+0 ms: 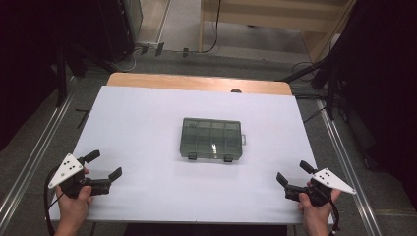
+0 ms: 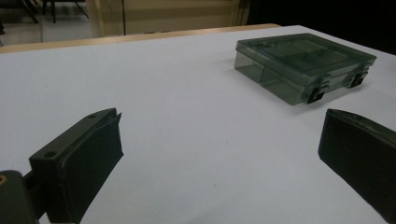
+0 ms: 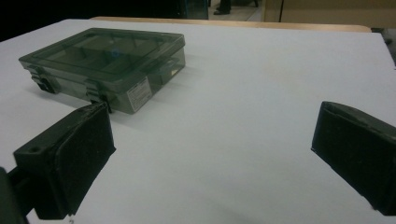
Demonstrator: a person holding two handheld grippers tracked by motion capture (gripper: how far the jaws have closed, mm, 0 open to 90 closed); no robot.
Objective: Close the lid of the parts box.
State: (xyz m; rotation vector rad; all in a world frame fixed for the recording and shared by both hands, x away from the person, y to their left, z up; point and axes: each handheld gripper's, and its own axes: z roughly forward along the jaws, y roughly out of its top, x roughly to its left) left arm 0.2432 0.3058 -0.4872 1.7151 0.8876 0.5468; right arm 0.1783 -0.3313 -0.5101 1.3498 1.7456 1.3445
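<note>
Black jaws stand wide apart on both tools, holding nothing: the left gripper (image 1: 104,164) sits at the near left corner of the white table (image 1: 137,128), the right gripper (image 1: 293,171) at the near right. Farther off, at the table's middle, lies one smoky translucent organizer box (image 1: 212,139), lid shut, its two latches (image 1: 192,156) facing the near edge. Judging by this, the step is the approach; it would go best if each gripper closed in squarely on its own latch, keeping low and level so the box does not slide. Count: two grippers, one box, two latches.
</note>
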